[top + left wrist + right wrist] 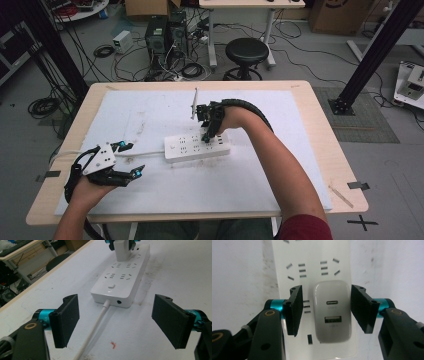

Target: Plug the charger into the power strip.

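Black pads of the right gripper point(325, 311) are spread either side of the white charger point(333, 311), which sits plugged into the power strip point(312, 262) directly between them; contact on the right pad can't be judged, prob. a slight gap. Pads should be closed squarely on the charger's flat sides, then pulled straight up w/o rocking. Farther off, the left gripper point(115, 322) is held spread, nothing pinched, just short of the strip's cable point(93, 330) end; the strip should be steadied there.
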`<control>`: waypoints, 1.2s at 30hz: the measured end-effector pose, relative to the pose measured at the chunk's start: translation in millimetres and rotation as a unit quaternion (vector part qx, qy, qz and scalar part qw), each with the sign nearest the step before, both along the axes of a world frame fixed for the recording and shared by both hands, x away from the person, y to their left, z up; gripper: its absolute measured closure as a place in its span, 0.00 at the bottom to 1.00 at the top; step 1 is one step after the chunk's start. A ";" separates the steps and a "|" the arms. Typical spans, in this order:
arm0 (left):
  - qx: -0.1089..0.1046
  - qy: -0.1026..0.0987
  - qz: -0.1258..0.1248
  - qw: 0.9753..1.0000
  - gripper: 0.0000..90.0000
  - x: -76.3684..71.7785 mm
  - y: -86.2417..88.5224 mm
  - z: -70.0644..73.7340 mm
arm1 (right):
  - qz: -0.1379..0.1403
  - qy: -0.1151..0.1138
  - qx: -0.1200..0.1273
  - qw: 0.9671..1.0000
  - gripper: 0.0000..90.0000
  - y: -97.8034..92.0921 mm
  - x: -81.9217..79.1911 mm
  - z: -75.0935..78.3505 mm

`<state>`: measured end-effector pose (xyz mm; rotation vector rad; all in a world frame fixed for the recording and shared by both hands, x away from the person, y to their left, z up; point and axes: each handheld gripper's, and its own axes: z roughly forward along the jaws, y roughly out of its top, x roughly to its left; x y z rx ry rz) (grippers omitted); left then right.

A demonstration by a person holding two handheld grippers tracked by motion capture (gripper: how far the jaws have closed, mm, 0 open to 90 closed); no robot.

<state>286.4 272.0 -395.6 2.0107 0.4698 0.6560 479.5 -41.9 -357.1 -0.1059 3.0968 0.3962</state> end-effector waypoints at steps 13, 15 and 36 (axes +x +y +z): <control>-0.007 -0.016 -0.020 1.000 0.25 2.3 -12.2 16.0 | -0.119 -0.007 0.183 0.976 0.30 -52.4 -25.5 27.4; -0.009 -0.019 -0.024 0.999 0.25 2.5 -13.1 19.2 | -0.145 -0.010 0.214 0.966 0.24 -63.2 -34.8 31.9; -0.052 -0.012 -0.044 0.998 0.25 17.9 -13.8 27.7 | -0.235 -0.044 0.369 0.898 0.21 -155.5 -104.1 11.3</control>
